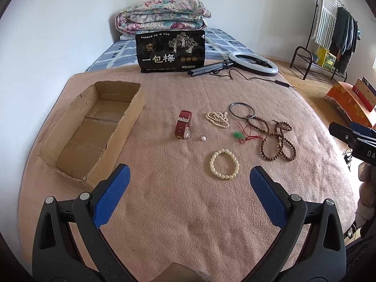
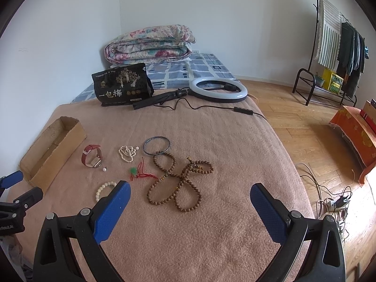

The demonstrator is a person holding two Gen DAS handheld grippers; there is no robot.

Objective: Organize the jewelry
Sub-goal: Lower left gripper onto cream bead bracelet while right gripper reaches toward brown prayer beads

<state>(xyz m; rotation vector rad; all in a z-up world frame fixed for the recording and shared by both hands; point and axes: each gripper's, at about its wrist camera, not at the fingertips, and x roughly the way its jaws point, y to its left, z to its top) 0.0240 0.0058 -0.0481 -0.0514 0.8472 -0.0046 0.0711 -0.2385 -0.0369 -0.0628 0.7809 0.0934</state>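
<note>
Jewelry lies spread on a pink blanket (image 1: 178, 211): a red-strapped watch (image 1: 182, 124), a loose pearl (image 1: 203, 138), a pearl strand (image 1: 217, 119), a dark bangle (image 1: 242, 110), a red cord with a green pendant (image 1: 245, 135), a long brown bead string (image 1: 277, 141) and a cream bead bracelet (image 1: 224, 167). An empty cardboard box (image 1: 94, 127) sits at the left. My left gripper (image 1: 189, 176) hovers open just short of the cream bracelet. My right gripper (image 2: 190, 195) is open near the brown bead string (image 2: 178, 181), its left finger covering part of the cream bracelet (image 2: 105, 188).
A black snack bag (image 1: 171, 51), a ring light on a stand (image 1: 252, 62) with its cable, and a folded floral quilt (image 1: 162, 15) lie at the far end. Wooden floor, a clothes rack (image 2: 338, 54), an orange cloth-covered box (image 2: 354, 129) and a power strip (image 2: 333, 204) are to the right.
</note>
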